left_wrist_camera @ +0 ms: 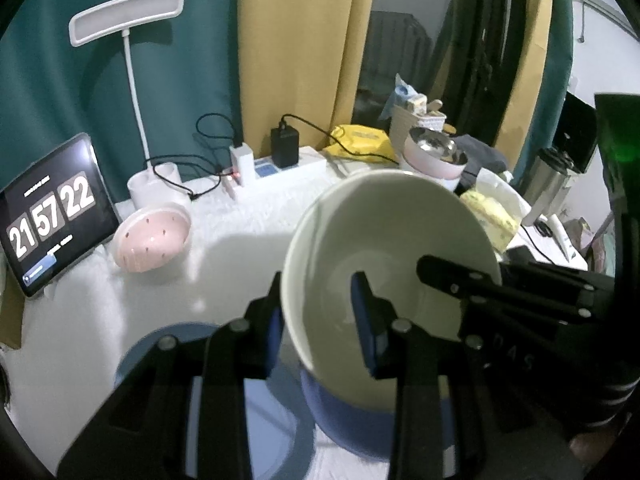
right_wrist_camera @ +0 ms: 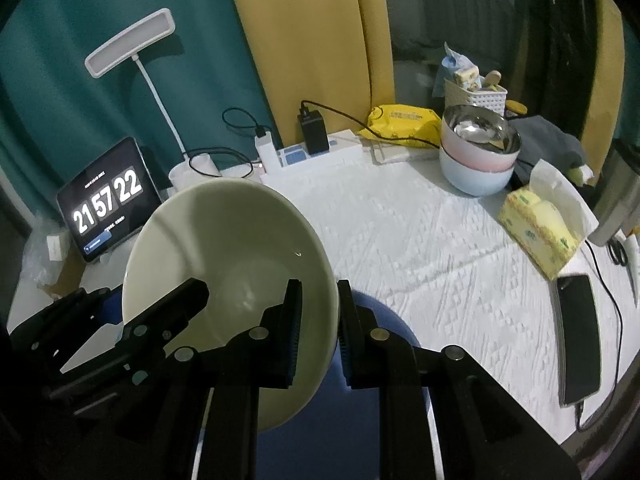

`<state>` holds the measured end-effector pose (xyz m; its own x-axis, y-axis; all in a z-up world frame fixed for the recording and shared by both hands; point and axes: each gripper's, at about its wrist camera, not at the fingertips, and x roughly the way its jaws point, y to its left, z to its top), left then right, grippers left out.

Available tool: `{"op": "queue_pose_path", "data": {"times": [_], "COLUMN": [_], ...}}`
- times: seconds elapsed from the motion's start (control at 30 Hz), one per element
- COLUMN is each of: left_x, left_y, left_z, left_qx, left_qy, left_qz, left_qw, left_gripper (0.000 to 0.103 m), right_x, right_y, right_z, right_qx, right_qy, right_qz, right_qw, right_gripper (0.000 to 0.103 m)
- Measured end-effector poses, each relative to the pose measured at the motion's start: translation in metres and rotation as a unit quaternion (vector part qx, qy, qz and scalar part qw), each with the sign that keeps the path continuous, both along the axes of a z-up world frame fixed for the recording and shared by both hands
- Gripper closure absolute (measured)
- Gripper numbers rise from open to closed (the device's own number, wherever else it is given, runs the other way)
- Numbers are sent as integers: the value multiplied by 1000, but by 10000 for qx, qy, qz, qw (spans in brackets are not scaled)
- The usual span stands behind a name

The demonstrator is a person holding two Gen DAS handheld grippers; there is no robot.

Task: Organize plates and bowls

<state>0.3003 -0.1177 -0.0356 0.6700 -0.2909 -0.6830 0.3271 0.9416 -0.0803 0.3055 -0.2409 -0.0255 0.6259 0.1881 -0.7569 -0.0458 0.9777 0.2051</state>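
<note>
A pale green-white bowl [left_wrist_camera: 384,248] is held between both grippers above a blue plate [left_wrist_camera: 352,416]. My left gripper [left_wrist_camera: 320,320] is shut on the bowl's left rim, one pad inside and one outside. My right gripper [right_wrist_camera: 320,332] is shut on the bowl's right rim [right_wrist_camera: 224,248]; it shows from the right in the left wrist view [left_wrist_camera: 460,280]. The blue plate [right_wrist_camera: 384,320] lies on the white table under the bowl. A pink bowl [left_wrist_camera: 154,240] lies tilted at the left. A steel bowl sits in stacked pink and blue bowls [right_wrist_camera: 478,152] at the back.
A tablet clock [right_wrist_camera: 108,200] and white desk lamp [right_wrist_camera: 132,44] stand at the back left. A power strip with chargers [right_wrist_camera: 312,148], a yellow packet [right_wrist_camera: 404,120] and a white basket [right_wrist_camera: 474,92] line the back. A tissue pack [right_wrist_camera: 540,232] and a phone [right_wrist_camera: 580,340] lie right.
</note>
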Motion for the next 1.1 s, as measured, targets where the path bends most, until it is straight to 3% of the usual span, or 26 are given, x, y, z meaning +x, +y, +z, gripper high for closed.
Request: {"op": "queue_pose_path", "data": {"times": [1.1], "left_x": [-22], "left_y": [-16], "left_z": [-50], "left_qx": [354], "left_qy": [413], "left_qz": [-58], "left_qw": [9985], "left_gripper": [71], "right_x": [-24], "right_y": [-5], "right_z": [-58], "right_qx": [1], "right_qy": [634], "right_qz": [37], "right_qw": [9980], "right_gripper": [85]}}
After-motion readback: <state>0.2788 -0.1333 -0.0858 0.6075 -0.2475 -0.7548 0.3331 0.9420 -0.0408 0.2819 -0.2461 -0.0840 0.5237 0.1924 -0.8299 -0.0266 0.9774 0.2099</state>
